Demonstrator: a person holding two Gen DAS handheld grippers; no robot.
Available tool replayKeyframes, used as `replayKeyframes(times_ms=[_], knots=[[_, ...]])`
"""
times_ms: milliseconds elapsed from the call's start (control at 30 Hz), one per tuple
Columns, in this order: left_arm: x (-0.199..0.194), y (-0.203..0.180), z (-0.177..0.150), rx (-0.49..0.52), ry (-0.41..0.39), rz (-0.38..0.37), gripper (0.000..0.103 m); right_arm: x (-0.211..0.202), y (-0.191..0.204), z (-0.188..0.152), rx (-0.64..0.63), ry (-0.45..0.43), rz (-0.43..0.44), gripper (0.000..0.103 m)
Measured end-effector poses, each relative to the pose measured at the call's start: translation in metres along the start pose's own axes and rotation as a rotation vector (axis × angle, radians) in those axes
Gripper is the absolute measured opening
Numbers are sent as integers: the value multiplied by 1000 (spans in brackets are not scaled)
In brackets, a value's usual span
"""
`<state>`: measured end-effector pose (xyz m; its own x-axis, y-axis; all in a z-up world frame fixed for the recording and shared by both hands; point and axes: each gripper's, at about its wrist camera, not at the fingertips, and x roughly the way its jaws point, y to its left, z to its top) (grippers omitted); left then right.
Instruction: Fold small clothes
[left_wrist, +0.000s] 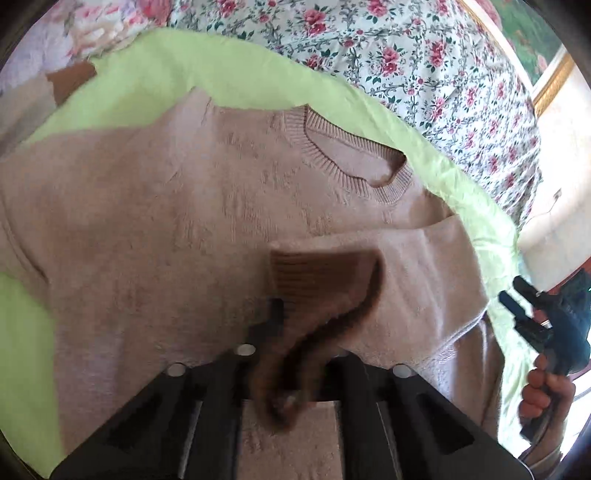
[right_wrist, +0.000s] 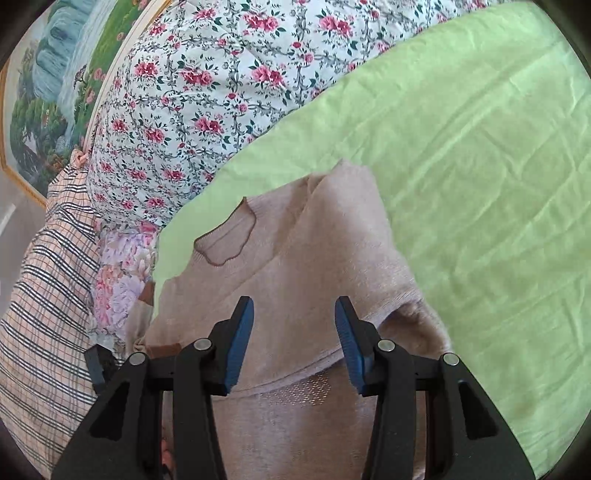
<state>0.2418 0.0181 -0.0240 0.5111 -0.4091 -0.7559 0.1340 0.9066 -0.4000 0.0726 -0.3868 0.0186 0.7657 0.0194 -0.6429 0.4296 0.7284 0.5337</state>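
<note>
A small beige knit sweater (left_wrist: 166, 206) lies flat on a light green sheet (left_wrist: 236, 70), neck hole toward the floral bedding. My left gripper (left_wrist: 291, 373) is shut on the sleeve's brown ribbed cuff (left_wrist: 317, 280) and holds the sleeve folded over the sweater's body. The right gripper (left_wrist: 532, 314) shows at the right edge of the left wrist view, in a hand. In the right wrist view the right gripper (right_wrist: 294, 343) is open and empty, its blue pads (right_wrist: 240, 343) apart just above the sweater (right_wrist: 295, 258).
A floral quilt (right_wrist: 192, 92) lies piled beyond the green sheet (right_wrist: 480, 166). A checked cloth (right_wrist: 48, 295) and a pastel floral pillow (right_wrist: 118, 273) lie at the left. A framed landscape picture (right_wrist: 48, 92) hangs behind.
</note>
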Motion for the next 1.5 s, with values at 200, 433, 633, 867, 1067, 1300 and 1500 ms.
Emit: replayKeyframes(times_ms=[200, 433, 633, 867, 1067, 1300, 1500], knots=[[-14, 31, -7, -11, -22, 45, 5, 9, -19, 27, -58, -2, -119, 47], [-12, 25, -3, 15, -11, 35, 5, 79, -26, 45, -115, 169, -156, 47], [-18, 8, 4, 77, -62, 22, 6, 54, -24, 57, -156, 65, -173, 8], [13, -7, 7, 119, -9, 65, 5, 57, -48, 49, -106, 113, -240, 11], [-3, 11, 9, 89, -51, 81, 5, 30, -4, 45, -217, 9, -196, 27], [-4, 17, 8, 82, -42, 99, 6, 80, -2, 21, -223, 177, -219, 27], [-7, 28, 1, 64, -8, 79, 12, 61, -6, 13, -184, 148, -192, 27]])
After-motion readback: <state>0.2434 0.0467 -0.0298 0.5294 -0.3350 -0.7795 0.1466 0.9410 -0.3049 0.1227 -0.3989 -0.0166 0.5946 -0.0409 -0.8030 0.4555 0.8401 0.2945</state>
